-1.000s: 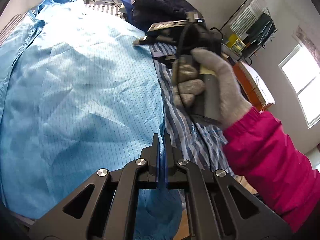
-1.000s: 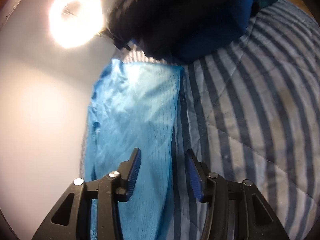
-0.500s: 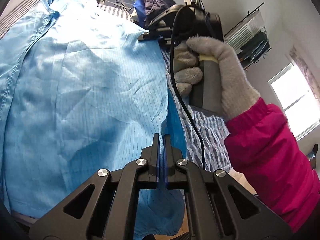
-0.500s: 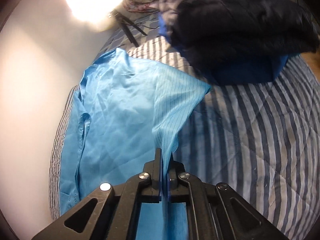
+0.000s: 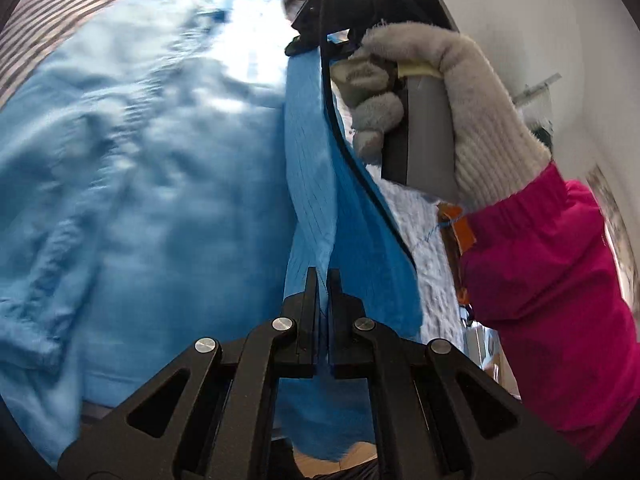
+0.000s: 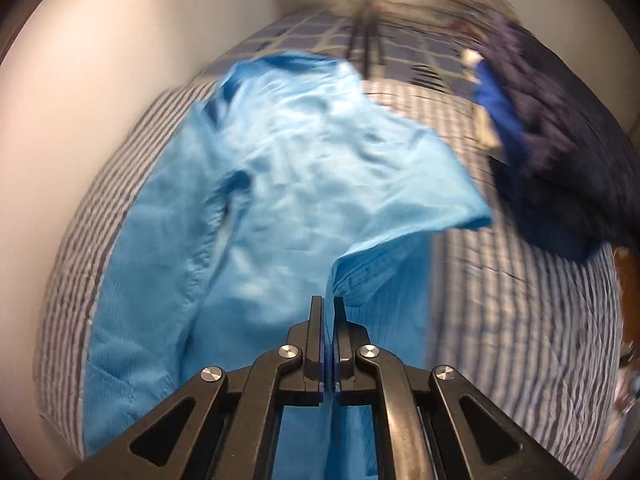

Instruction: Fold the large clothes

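A large light-blue garment (image 5: 152, 184) with thin dark stripes lies spread on a striped bed. It also shows in the right wrist view (image 6: 288, 184). My left gripper (image 5: 323, 276) is shut on the garment's right edge and holds it raised off the bed. My right gripper (image 6: 328, 304) is shut on the same edge farther along, with the fabric lifted and curling leftward over the rest. In the left wrist view the right gripper (image 5: 308, 40) is held by a gloved hand (image 5: 452, 104) above and ahead.
The striped bedding (image 6: 520, 320) lies to the right of the garment. A dark bundle of clothes (image 6: 560, 152) sits at the bed's far right. A tripod (image 6: 368, 28) stands at the head of the bed under a bright lamp. A white wall (image 6: 80, 80) runs along the left.
My right gripper closed on the garment's edge and both grippers have lifted that edge, carrying it up and leftward. The views are now motion-blurred.
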Available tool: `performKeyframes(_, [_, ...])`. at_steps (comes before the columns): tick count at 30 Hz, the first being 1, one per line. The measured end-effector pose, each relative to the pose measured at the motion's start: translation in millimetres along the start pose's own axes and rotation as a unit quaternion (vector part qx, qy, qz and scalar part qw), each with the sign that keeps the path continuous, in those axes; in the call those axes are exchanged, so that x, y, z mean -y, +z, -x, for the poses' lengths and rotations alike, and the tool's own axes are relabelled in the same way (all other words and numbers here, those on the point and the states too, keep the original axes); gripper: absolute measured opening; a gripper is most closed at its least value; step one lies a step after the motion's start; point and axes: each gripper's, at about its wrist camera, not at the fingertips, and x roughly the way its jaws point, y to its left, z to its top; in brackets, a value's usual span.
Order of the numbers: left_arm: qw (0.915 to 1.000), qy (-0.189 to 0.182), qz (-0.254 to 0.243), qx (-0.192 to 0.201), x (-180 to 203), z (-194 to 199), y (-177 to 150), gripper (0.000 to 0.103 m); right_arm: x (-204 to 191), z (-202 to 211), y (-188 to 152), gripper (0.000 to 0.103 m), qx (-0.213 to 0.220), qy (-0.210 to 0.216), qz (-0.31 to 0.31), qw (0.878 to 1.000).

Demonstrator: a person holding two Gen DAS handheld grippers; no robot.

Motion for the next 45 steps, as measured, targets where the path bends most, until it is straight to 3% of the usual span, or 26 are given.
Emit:
performKeyframes(6, [0.9988,0.035,0.035,0.002,-42,15,4,0.000,-59,-51,-2,0.000,-0.041,-0.004,0.021,0.999])
performKeyframes(9, [0.9983,0.045,0.038,0.002,-49,19,5,0.000,-66,-63,-5,0.011,-0.057,0.020,0.020,0.998])
performKeyframes(12, [0.9978,0.053,0.040,0.004,-51,20,6,0.000,-53,-49,-4,0.031,-0.051,0.072,0.006,0.996])
performKeyframes(16, [0.9974,0.067,0.026,0.002,-49,24,1,0.000,-6,3,-15,0.032,-0.014,0.157,-0.022,0.987])
performKeyframes(19, [0.9970,0.075,0.017,0.006,-46,31,-4,0.000,38,43,-40,0.033,0.009,0.192,-0.051,0.980])
performKeyframes(22, [0.9964,0.083,0.002,0.015,-39,43,-10,0.000,65,69,-80,0.034,0.016,0.195,-0.055,0.979])
performKeyframes(26, [0.9947,0.096,-0.025,0.027,-32,61,-11,0.000,72,74,-131,0.033,-0.001,0.202,-0.046,0.978])
performKeyframes(31, [0.9913,0.116,-0.036,0.049,-36,100,-10,0.001,36,59,-187,0.030,-0.024,0.202,0.007,0.979])
performKeyframes(37, [0.9843,0.162,-0.032,0.062,-67,130,10,0.004,-11,31,-211,0.030,-0.042,0.211,0.065,0.974])
performKeyframes(39, [0.9824,0.175,-0.022,0.061,-81,132,17,0.015,-21,26,-218,0.030,-0.042,0.201,0.084,0.975])
performKeyframes(41, [0.9813,0.185,-0.015,0.051,-98,130,25,0.018,-29,30,-222,0.030,-0.034,0.189,0.109,0.975])
performKeyframes(45, [0.9781,0.204,-0.015,0.037,-122,126,33,0.018,-19,49,-222,0.030,-0.023,0.224,0.104,0.969])
